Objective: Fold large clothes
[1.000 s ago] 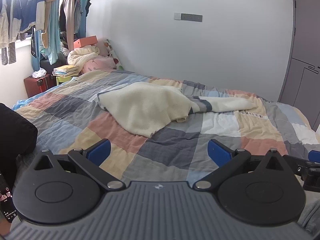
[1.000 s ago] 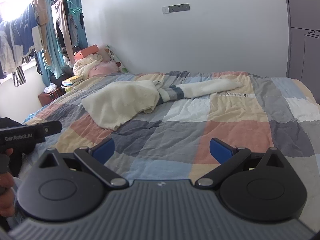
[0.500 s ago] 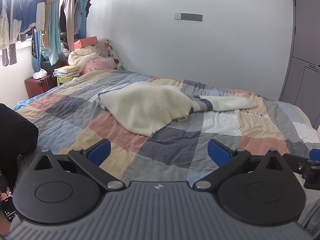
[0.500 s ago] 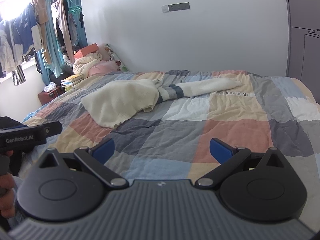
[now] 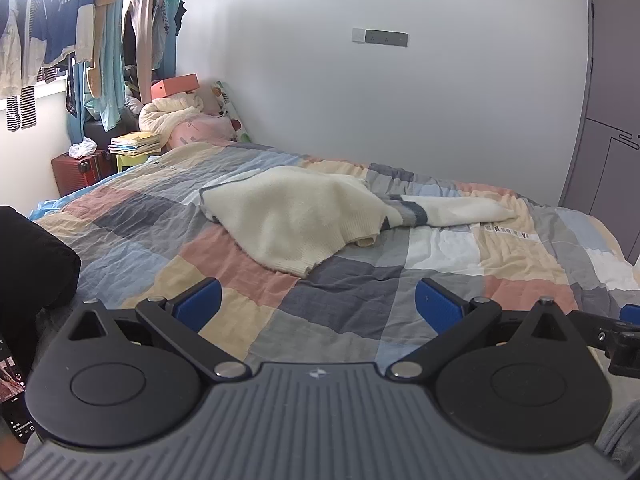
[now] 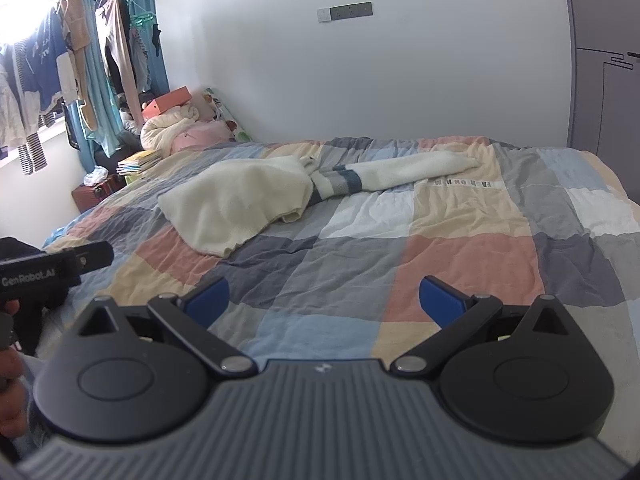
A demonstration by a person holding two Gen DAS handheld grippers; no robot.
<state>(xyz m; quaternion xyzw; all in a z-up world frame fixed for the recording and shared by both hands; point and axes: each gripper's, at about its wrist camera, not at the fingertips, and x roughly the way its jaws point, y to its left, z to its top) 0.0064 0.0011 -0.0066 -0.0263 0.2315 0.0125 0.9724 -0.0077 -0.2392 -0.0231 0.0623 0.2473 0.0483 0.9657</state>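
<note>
A cream knitted sweater [image 5: 296, 220] lies crumpled on the checked quilt of the bed [image 5: 352, 304], one sleeve with grey-blue stripes [image 5: 412, 214] stretched to the right. It also shows in the right wrist view [image 6: 236, 204] with the sleeve [image 6: 416, 170] running right. My left gripper [image 5: 318, 304] is open and empty, held over the near part of the bed, well short of the sweater. My right gripper [image 6: 324, 298] is open and empty, also over the near quilt.
Pillows and a rolled blanket [image 5: 176, 114] lie at the head of the bed. Hanging clothes [image 5: 52, 28], a red suitcase [image 5: 80, 170] and books [image 5: 134, 144] stand at the left. A grey wardrobe [image 5: 612, 120] is at the right. A white wall lies behind.
Both views have shifted only slightly; the sweater has not moved and both grippers stay open.
</note>
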